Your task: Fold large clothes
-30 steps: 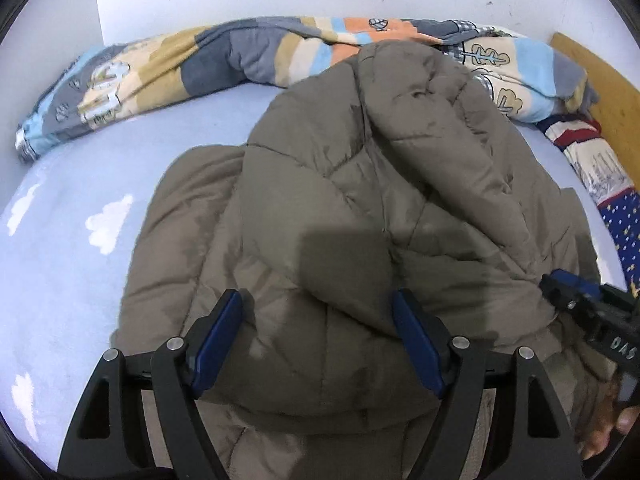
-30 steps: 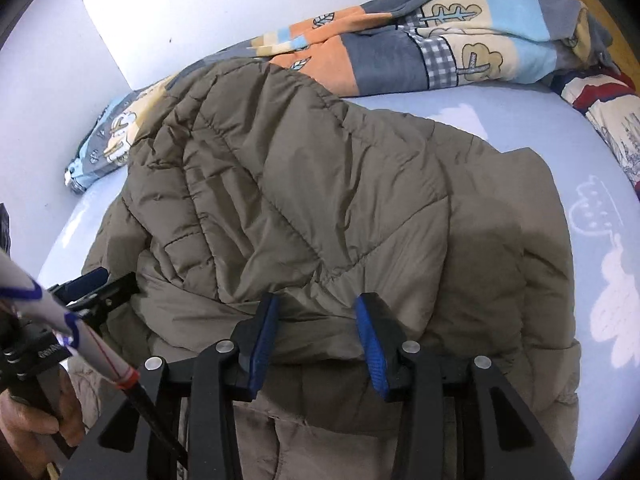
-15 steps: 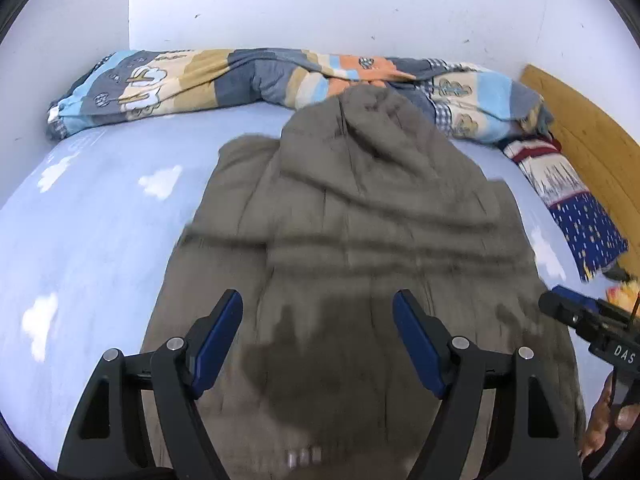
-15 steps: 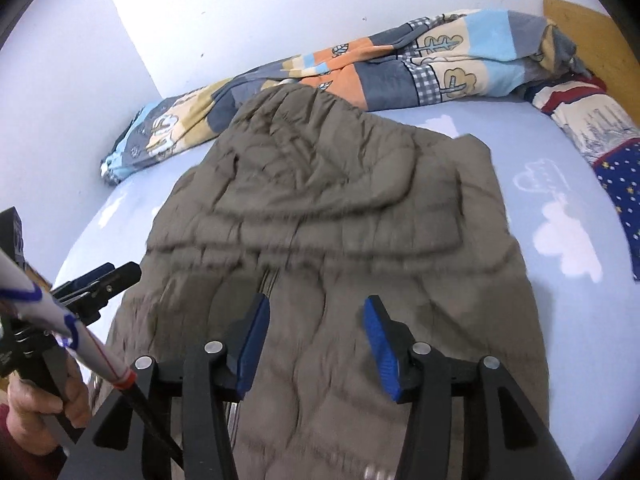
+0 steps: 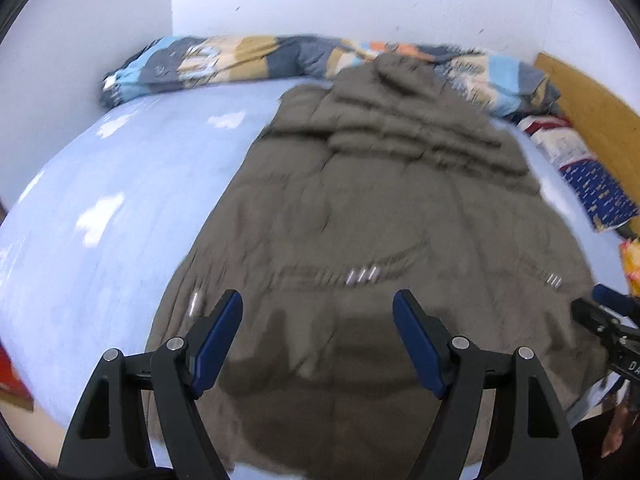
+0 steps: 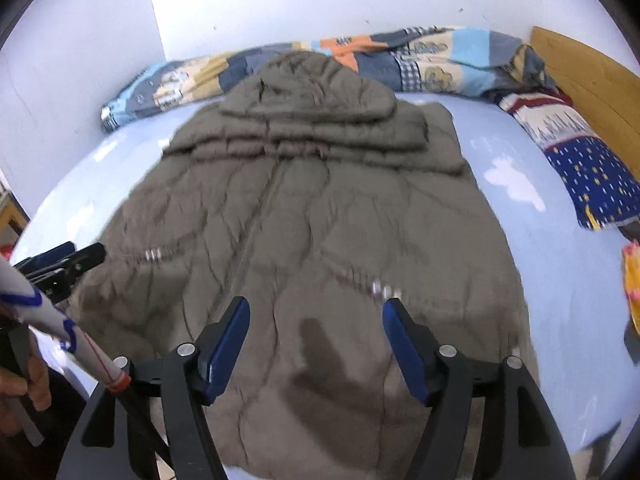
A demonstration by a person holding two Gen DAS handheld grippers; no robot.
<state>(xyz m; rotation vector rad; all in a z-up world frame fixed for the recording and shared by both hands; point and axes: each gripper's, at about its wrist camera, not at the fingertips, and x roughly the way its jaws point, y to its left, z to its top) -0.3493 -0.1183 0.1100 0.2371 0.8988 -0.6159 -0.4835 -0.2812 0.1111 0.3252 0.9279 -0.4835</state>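
Note:
An olive-brown quilted hooded coat (image 5: 372,216) (image 6: 312,216) lies spread on the light blue bed, front up, hood folded down at the far end, hem toward me. My left gripper (image 5: 318,320) hovers open above the hem's left half, nothing between its blue pads. My right gripper (image 6: 316,326) hangs above the hem's right half; its jaws are opening and hold nothing. Each gripper also shows at the edge of the other's view: the right gripper (image 5: 600,312), the left gripper (image 6: 60,260).
A rolled patchwork quilt (image 5: 224,60) (image 6: 440,60) lies along the far wall. A dark blue patterned pillow (image 6: 580,168) and a wooden headboard (image 6: 588,80) are on the right. The bed sheet (image 5: 120,200) has white clouds. A hand (image 6: 28,376) holds the left tool.
Both grippers pulled back from the hood toward the hem, so the whole coat is in view. The right gripper's jaws have spread wider; the left stayed open.

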